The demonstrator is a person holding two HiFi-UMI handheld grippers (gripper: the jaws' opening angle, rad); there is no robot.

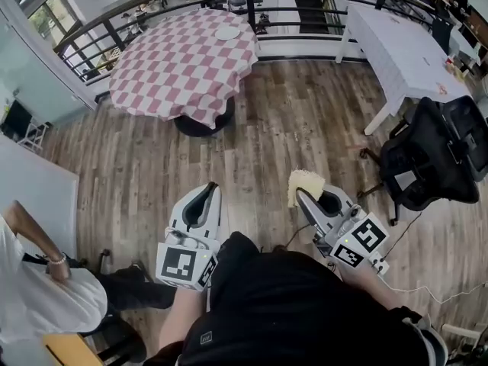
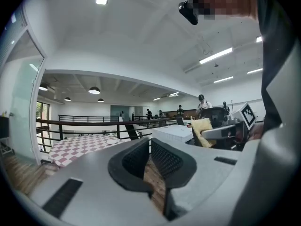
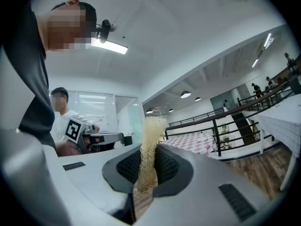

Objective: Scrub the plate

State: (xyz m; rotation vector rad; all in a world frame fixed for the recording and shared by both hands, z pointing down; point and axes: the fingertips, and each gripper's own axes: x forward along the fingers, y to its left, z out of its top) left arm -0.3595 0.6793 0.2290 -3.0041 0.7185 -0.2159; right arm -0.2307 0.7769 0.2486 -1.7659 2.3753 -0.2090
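Left tongs [image 2: 149,144]: all but closed, empty.
Right tongs [image 3: 150,150]: clamped on a pale, fibrous scrubber [image 3: 153,126].
Plate [image 1: 227,33]: white, on the far red-checked counter [image 1: 175,75], well apart from both tongs.
Markers [image 1: 185,265]: black-and-white square codes.

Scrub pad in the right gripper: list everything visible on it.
The scrub pad is a pale yellow, coarse fibrous piece, loofah-like in look, thin with frayed edges. It stands upright, clamped edge-on between the jaws of the right gripper. Its upper part sticks out past the jaw tips and its lower end hangs in the gap behind them. Only the jaws touch it. It is held in the air over the wood floor, well short of the checkered table.
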